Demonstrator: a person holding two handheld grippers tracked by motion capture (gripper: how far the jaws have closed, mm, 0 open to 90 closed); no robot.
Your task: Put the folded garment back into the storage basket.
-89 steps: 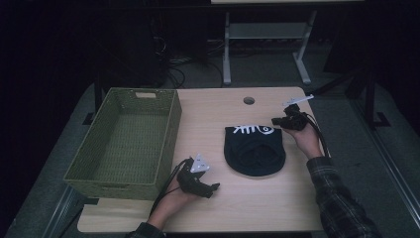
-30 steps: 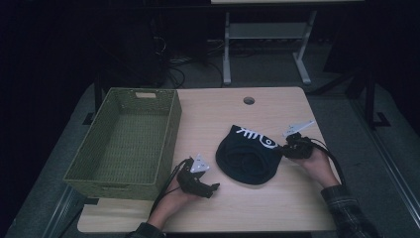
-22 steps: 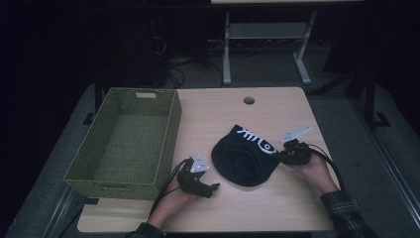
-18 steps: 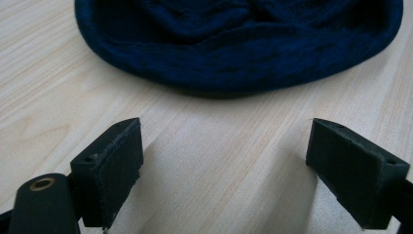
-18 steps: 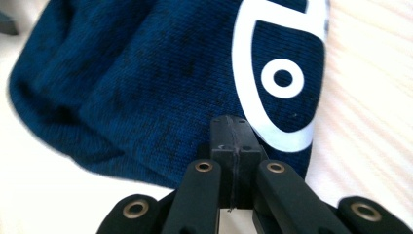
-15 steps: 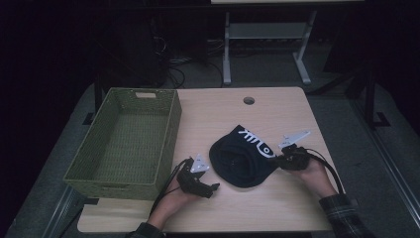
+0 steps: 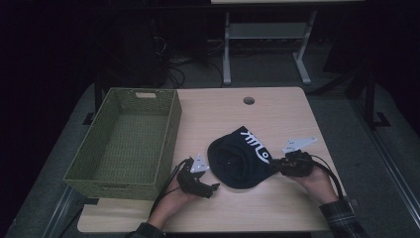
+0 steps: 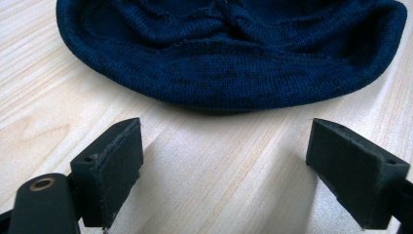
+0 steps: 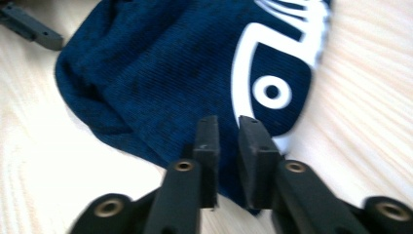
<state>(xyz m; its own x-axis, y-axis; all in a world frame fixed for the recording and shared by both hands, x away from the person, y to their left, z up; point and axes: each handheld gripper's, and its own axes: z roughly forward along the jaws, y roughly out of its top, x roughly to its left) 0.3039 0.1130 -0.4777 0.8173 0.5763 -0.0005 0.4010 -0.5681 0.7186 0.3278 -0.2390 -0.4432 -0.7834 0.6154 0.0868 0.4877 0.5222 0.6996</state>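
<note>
navy beanie (image 7: 240, 157), crown toward right tongs (image 7: 275, 167)

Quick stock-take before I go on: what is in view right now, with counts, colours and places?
Dark blue knitted hat with a white print: one, table centre-right, between the grippers.
Green woven basket: one, holding nothing, table's left side.
Light wooden table: one, round hole near its far edge.
Grey metal frame: one, on the floor beyond the table.
Left gripper: black, jaws wide apart, just short of the hat's edge.
Right gripper: black, jaws nearly together at the hat's edge; whether they pinch it is unclear.
</note>
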